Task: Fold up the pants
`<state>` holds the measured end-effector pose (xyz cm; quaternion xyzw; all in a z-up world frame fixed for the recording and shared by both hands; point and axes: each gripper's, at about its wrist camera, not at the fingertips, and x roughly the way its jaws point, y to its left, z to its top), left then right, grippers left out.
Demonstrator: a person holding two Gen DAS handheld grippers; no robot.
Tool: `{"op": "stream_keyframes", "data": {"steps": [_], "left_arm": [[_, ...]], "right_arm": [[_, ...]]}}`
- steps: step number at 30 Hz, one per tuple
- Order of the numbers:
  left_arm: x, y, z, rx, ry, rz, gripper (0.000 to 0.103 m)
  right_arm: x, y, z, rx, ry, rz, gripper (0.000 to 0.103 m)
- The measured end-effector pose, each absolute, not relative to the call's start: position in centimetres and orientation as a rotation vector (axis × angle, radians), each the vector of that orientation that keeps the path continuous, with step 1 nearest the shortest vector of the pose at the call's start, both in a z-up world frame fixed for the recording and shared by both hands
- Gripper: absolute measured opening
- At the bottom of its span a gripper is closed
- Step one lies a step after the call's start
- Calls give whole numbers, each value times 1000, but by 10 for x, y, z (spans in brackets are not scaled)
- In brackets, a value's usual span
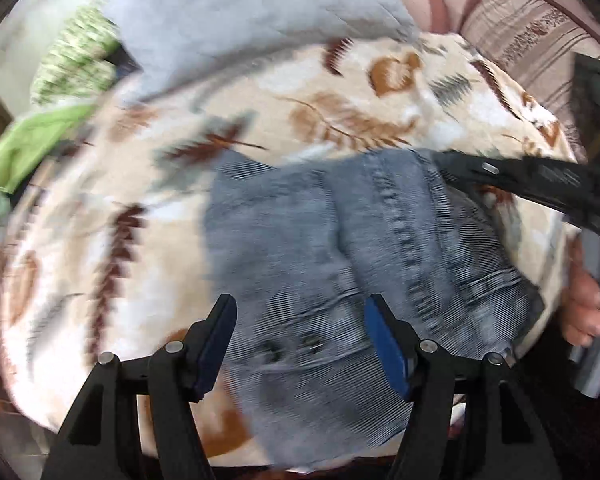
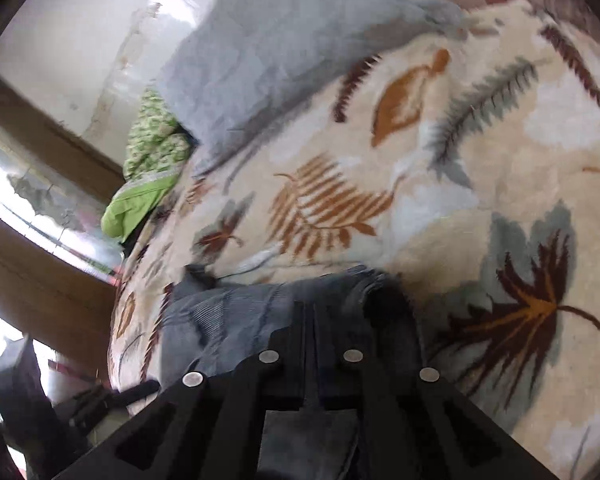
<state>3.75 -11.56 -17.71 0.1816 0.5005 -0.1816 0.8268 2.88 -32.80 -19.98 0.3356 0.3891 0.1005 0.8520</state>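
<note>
Grey-blue denim pants (image 1: 332, 256) lie folded on a leaf-print blanket (image 1: 340, 92). My left gripper (image 1: 300, 320) is open, its blue-padded fingers (image 1: 384, 340) spread above the near part of the pants with nothing between them. My right gripper (image 2: 312, 312) is shut on the pants (image 2: 236, 312) at their far right edge. It shows in the left wrist view as a black arm (image 1: 532, 184) coming in from the right, held by a hand (image 1: 584, 304). Both views are blurred by motion.
A pale blue-grey pillow (image 1: 240, 16) lies at the far end of the bed, with green patterned cloth (image 1: 72, 60) to its left. A striped headboard cushion (image 1: 516, 28) stands at the right. Wooden furniture (image 2: 40, 280) borders the bed's left side.
</note>
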Motion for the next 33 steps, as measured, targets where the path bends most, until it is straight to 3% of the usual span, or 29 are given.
{"op": "stream_keyframes", "data": {"steps": [5, 10, 24, 33], "left_arm": [[30, -91, -182, 400, 1078, -301, 75], [25, -91, -223, 463, 1156, -270, 78], [9, -70, -108, 324, 841, -251, 78], [4, -59, -71, 292, 742, -209, 85]], "right_arm": [[-12, -294, -183, 611, 811, 270, 6], [-27, -277, -226, 591, 1031, 193, 5], [-73, -281, -153, 495, 696, 191, 6], [-100, -278, -96, 387, 551, 141, 6]]}}
